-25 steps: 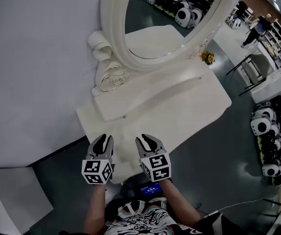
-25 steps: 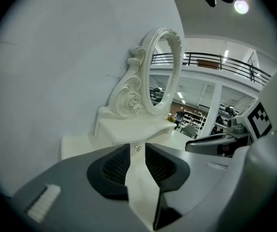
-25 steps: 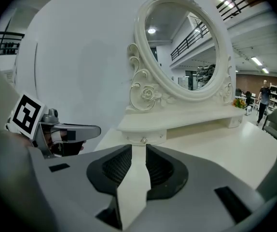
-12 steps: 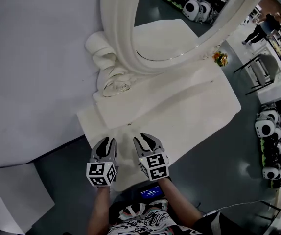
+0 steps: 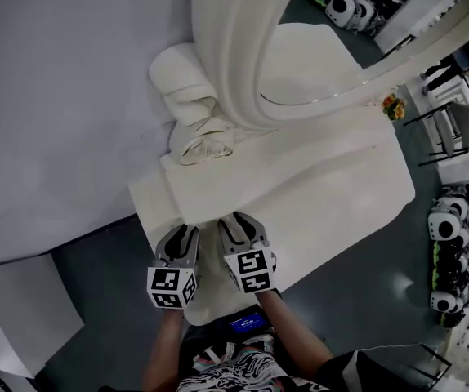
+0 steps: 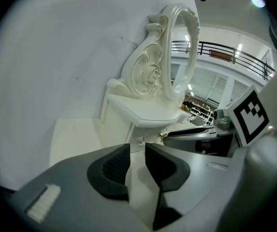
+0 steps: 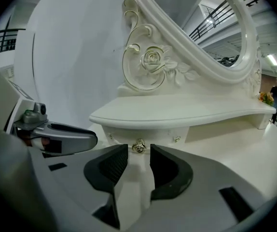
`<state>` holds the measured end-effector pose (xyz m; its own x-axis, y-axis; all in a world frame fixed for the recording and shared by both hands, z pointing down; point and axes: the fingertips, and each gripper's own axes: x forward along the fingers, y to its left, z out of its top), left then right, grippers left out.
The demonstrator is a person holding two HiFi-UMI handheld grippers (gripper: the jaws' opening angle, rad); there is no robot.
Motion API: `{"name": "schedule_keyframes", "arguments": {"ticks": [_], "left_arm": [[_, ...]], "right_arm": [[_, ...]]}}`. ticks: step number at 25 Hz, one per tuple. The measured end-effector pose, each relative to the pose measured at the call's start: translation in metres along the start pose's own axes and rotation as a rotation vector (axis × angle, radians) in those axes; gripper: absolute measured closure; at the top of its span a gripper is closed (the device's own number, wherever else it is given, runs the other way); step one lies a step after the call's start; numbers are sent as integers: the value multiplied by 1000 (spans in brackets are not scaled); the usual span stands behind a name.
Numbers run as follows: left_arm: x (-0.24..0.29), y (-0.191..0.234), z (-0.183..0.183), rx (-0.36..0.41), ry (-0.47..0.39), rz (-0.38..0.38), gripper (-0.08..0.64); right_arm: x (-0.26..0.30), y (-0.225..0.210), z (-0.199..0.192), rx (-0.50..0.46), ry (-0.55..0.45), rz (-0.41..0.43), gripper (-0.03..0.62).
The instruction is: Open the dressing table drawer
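The white dressing table (image 5: 332, 194) fills the middle of the head view, with its oval mirror (image 5: 316, 64) above. A small drawer front (image 7: 150, 137) sits under the raised shelf, and it carries a brass knob (image 7: 138, 147). My right gripper (image 7: 139, 154) points at that knob. Its jaws are opening, and the knob stands just ahead of the gap between the tips, untouched. My left gripper (image 6: 137, 154) hovers beside it to the left, open with nothing between its pads. In the head view both grippers, left (image 5: 179, 240) and right (image 5: 239, 225), hang over the table's near left corner.
A carved rose scroll (image 7: 150, 64) rises at the mirror's left foot. Small orange flowers (image 5: 394, 105) stand at the table's far end. Plush pandas (image 5: 445, 235) lie on the floor to the right, a chair (image 5: 447, 133) stands beyond, and white boards (image 5: 18, 317) lie at lower left.
Both grippers have moved forward and down toward the table's left corner and the raised shelf. The right jaws have spread wider. The table now looks closer in the head view.
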<state>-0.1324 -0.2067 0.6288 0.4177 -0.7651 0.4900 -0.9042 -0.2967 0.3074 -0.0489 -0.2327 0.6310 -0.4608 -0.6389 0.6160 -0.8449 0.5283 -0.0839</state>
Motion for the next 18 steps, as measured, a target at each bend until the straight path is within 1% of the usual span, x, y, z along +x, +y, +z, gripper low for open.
{"name": "schedule_keyframes", "arguments": {"ticks": [3, 6, 10, 15, 18], "left_arm": [[2, 2, 0, -11, 0, 4, 462], [4, 5, 1, -18, 0, 7, 462], [3, 5, 3, -21, -5, 6, 462], [-3, -7, 2, -6, -6, -39, 462], [-15, -14, -1, -27, -32, -74, 462]], "right_arm": [[11, 0, 0, -16, 11, 7, 449], [16, -2, 2, -31, 13, -1, 486], [10, -1, -4, -44, 27, 14, 494], [-7, 1, -16, -42, 39, 8, 494], [-14, 2, -21, -39, 40, 5, 494]]}}
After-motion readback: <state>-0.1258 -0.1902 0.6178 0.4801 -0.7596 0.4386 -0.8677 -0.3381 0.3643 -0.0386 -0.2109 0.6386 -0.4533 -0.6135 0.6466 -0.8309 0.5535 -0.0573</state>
